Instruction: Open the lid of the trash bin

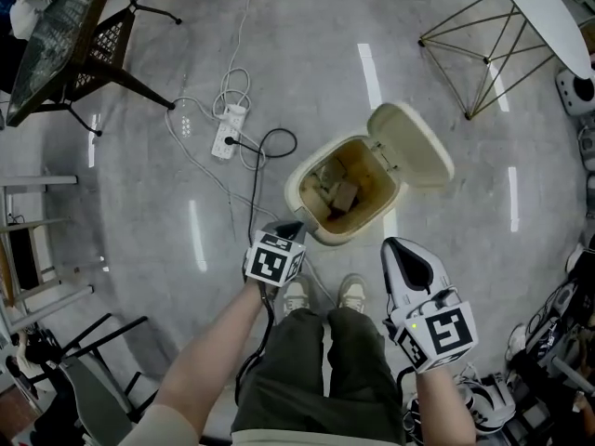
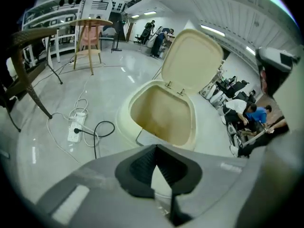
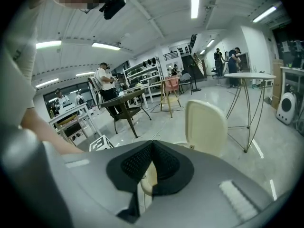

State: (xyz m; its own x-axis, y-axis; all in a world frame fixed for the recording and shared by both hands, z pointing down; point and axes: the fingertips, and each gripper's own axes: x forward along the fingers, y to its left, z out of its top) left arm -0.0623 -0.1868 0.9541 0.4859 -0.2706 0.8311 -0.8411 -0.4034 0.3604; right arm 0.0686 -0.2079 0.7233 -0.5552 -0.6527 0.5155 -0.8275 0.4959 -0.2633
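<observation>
A cream trash bin (image 1: 311,170) stands on the grey floor just ahead of the person's feet. Its lid (image 1: 411,143) is swung up and back on the far-right hinge, so the inside shows, with crumpled brownish waste (image 1: 339,193) in it. My left gripper (image 1: 291,226) hovers at the bin's near-left rim, shut with nothing between its fingers. My right gripper (image 1: 395,245) is to the right of the bin's near side, also shut and holding nothing. The left gripper view looks over its jaws (image 2: 156,148) into the bin (image 2: 161,115) with the lid (image 2: 192,61) upright. The right gripper view shows the lid (image 3: 205,127) beyond its jaws (image 3: 152,144).
A white power strip (image 1: 229,128) with looping cables lies on the floor left of the bin. A dark table (image 1: 65,35) stands at the upper left and a gold wire-legged table (image 1: 483,54) at the upper right. The person's shoes (image 1: 325,295) are close behind the bin. Gear crowds the right edge.
</observation>
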